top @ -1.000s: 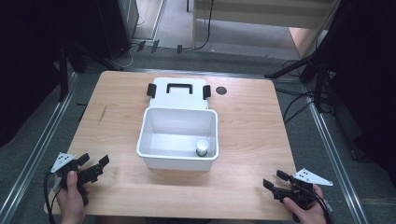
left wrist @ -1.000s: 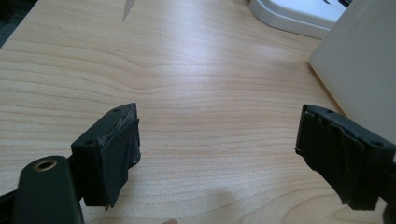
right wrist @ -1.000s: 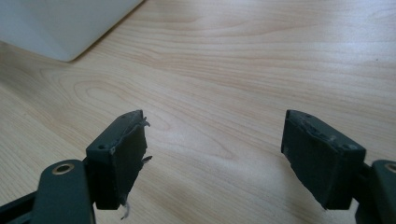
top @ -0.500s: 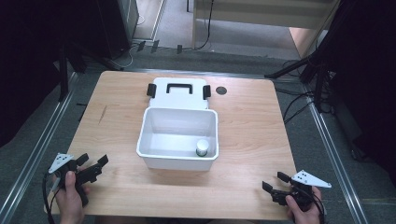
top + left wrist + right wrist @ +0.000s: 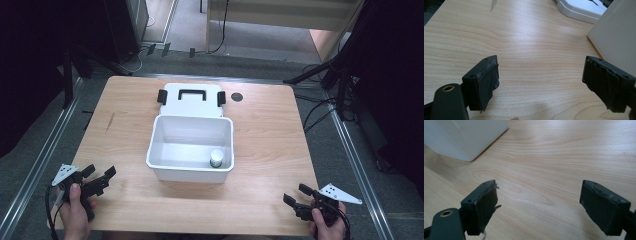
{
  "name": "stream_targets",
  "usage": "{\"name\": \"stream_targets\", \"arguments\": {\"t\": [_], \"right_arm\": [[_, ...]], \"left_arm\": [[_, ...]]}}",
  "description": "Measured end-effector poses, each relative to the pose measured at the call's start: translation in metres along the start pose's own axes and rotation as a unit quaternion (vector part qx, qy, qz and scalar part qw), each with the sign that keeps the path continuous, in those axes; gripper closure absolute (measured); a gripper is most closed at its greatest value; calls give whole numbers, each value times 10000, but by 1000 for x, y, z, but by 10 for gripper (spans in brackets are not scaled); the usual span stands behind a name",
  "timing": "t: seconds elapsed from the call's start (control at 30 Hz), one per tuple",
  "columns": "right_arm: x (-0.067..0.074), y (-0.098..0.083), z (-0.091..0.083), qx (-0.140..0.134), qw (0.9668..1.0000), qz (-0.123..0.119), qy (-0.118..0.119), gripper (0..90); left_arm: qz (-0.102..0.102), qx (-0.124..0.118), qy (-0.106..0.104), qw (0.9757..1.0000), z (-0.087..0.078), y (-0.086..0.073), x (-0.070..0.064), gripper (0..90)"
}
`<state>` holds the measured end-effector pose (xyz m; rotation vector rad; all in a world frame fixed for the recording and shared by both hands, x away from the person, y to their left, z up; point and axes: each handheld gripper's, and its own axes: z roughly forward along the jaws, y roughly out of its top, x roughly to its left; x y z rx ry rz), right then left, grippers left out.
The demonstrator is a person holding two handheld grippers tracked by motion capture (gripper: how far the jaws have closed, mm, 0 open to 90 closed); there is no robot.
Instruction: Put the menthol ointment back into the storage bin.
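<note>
Bin (image 5: 165,167), white and lidless, sits mid-table (image 5: 270,150) with a small capped jar (image 5: 217,158) in its near right corner and its lid (image 5: 191,100) just behind; right claw (image 5: 296,197) has just been opening, jaws wide over bare wood; left claw (image 5: 104,178) is likewise wide and empty; I judge the jar delivered, the lid next; open table flanks both sides, both claws near the front edge.
</note>
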<state>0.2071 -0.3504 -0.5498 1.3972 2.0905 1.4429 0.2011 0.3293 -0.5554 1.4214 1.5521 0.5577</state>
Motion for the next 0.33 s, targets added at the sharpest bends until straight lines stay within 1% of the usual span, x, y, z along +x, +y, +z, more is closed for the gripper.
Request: {"name": "stream_targets", "arguments": {"t": [0.33], "right_arm": [[1, 0, 0, 38, 10000, 4, -63, 151]], "left_arm": [[3, 9, 4, 10000, 1, 0, 0, 144]]}}
